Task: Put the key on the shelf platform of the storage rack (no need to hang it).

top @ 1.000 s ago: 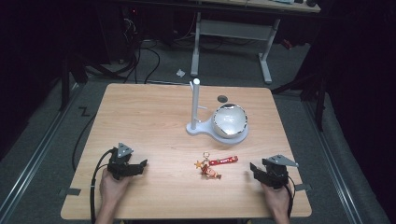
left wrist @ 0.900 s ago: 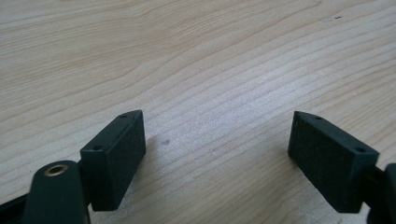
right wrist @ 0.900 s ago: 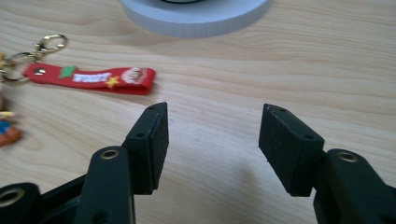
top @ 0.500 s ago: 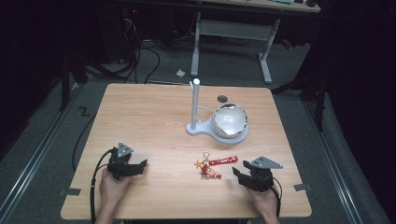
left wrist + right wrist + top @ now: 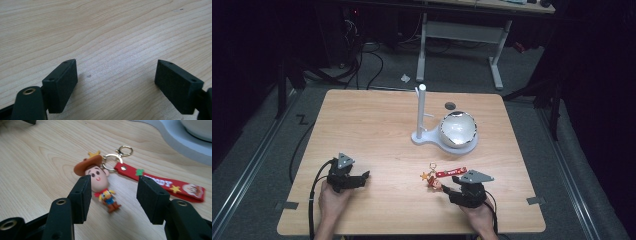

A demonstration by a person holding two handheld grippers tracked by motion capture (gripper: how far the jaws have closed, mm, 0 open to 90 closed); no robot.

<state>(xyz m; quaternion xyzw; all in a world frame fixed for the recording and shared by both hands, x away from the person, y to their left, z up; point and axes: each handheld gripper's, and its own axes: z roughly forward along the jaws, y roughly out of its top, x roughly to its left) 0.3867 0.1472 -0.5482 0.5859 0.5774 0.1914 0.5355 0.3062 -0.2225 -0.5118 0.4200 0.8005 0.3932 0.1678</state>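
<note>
Item: cowboy figure keyring [image 5: 102, 185] — small moulded doll with brown hat, gold ring and clasp, red printed strap [image 5: 162, 183]. Location: lying flat on the wooden worktop [image 5: 377, 130], near its front edge, in front of the white stand [image 5: 422, 115] and the bowl [image 5: 458, 129].

Right tongs [image 5: 112, 195]: spread, jaws either side of the doll, not touching it. Left tongs [image 5: 117, 77]: spread over bare wood, well apart from the keyring.

Handling, as judged: light, rubbery, slightly yielding; the strap limp, the ring loose and liable to swing. Best hold — across the large head or the body, not the thin strap lying flush on the wood.
</note>
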